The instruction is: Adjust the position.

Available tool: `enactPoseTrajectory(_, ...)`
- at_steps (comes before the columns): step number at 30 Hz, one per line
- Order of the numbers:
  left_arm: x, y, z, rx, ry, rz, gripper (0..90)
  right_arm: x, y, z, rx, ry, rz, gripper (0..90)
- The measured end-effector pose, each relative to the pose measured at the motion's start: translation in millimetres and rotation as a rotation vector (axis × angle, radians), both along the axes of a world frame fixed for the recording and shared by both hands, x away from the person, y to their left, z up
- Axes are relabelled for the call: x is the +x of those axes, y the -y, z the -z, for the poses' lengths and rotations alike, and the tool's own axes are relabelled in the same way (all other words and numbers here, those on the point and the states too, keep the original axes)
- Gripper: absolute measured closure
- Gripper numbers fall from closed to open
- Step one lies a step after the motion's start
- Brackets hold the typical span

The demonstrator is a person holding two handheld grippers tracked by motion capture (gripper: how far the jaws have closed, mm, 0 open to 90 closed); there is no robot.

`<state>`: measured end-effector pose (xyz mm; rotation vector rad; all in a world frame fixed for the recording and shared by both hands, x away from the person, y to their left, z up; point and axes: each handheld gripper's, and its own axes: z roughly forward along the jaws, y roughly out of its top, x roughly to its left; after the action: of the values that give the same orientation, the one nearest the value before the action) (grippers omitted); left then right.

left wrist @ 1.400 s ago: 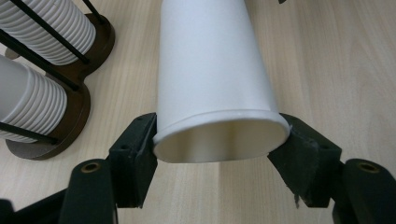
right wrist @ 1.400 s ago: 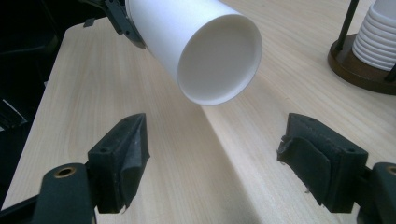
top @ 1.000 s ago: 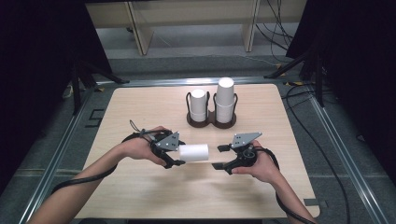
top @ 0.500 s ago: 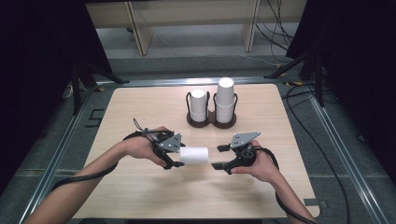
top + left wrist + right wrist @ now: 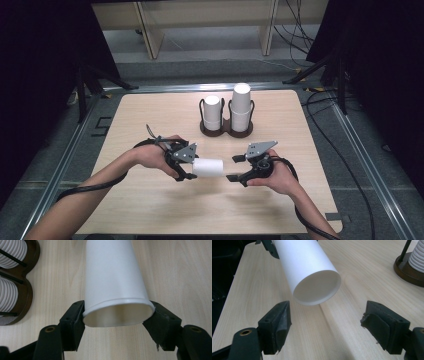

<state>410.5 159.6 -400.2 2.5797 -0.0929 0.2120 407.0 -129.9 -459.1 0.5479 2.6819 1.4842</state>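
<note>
Paper cup [image 5: 207,167] is lying sideways above the table [image 5: 150,205], and I am pinching its rim with my left gripper [image 5: 187,167]. My right gripper [image 5: 234,168] is hanging just beside the cup's far end, its jaws spread wide and having just been opening, nothing between them.

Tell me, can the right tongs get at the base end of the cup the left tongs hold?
Probably yes. The right tongs stand open, facing the cup, whose base end points at them with bare table between. The left tongs pinch only its rim.
</note>
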Motion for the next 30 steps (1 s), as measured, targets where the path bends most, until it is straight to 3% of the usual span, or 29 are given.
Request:
enactPoseTrajectory(4, 1.5, 1.5, -2.6, 0.026, 0.007, 0.012, 34.5, 2.7, -2.2, -1.4, -0.004, 0.035, -0.022, 22.0)
enactPoseTrajectory(15, 4.5, 9.2, -8.9, 0.088, 0.008, 0.022, 34.5, 4.0, -7.3, -1.5, -0.023, 0.026, -0.034, 21.7)
enactPoseTrajectory(22, 6.2, 13.4, -11.3, 0.119, 0.015, 0.020, 34.1, 6.4, -8.7, -1.7, -0.031, 0.052, -0.047, 21.7)
enactPoseTrajectory(23, 6.1, 14.2, -11.5, 0.128, 0.014, 0.024, 34.2, 4.2, -9.0, -2.1, -0.035, 0.023, -0.035, 21.7)
enactPoseTrajectory(29, 6.0, 20.0, -15.6, 0.165, 0.011, 0.039, 34.2, 5.5, -9.8, -5.3, -0.044, 0.038, -0.036, 21.9)
enactPoseTrajectory(30, 6.0, 20.0, -15.6, 0.165, 0.011, 0.039, 34.0, 5.4, -9.7, -6.3, -0.052, 0.024, -0.038, 22.1)
